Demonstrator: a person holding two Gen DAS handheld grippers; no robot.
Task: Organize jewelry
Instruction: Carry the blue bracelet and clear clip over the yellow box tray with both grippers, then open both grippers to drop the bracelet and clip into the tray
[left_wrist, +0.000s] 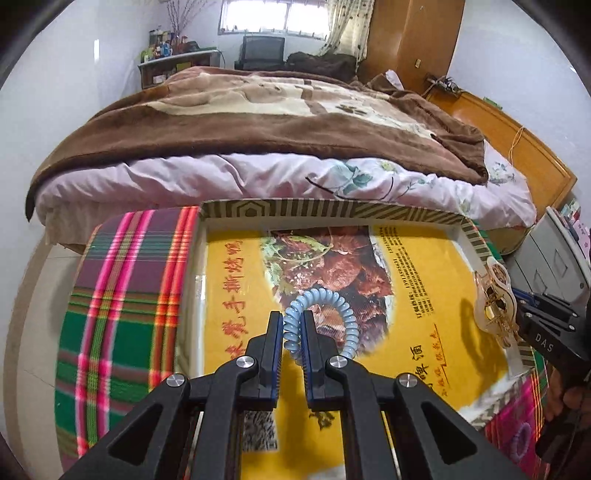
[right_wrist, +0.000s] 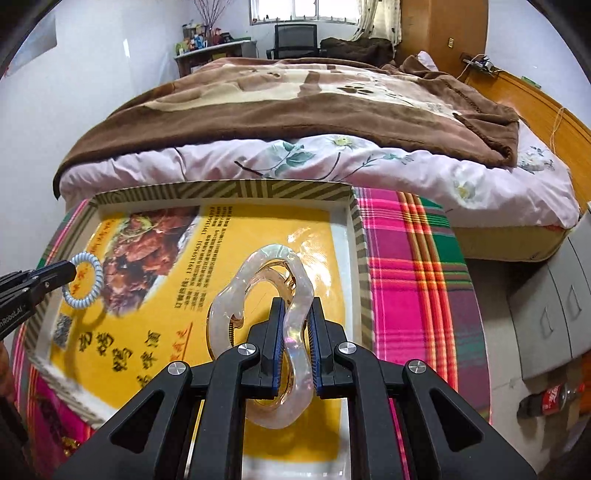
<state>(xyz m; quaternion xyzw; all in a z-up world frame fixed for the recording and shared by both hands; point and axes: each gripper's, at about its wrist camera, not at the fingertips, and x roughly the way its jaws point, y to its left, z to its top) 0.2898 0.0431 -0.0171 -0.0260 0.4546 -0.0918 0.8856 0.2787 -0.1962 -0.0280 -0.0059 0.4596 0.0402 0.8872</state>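
Shallow striped-rim box (left_wrist: 332, 207) on the plaid-covered counter (left_wrist: 122, 295), lined with a yellow printed food sheet (left_wrist: 236, 280); whether either piece touches the sheet cannot be told. The hair clip's (right_wrist: 291, 332) lower loop is cut off behind the right claw's fingers, and the sheet's near edge is hidden by both claws. Left claw (left_wrist: 292, 332) clamped on the pale-blue coil hair tie (left_wrist: 325, 314), which loops ahead and right of its tips; right claw (right_wrist: 295, 332) clamped on the clear clip, over the box's right side.
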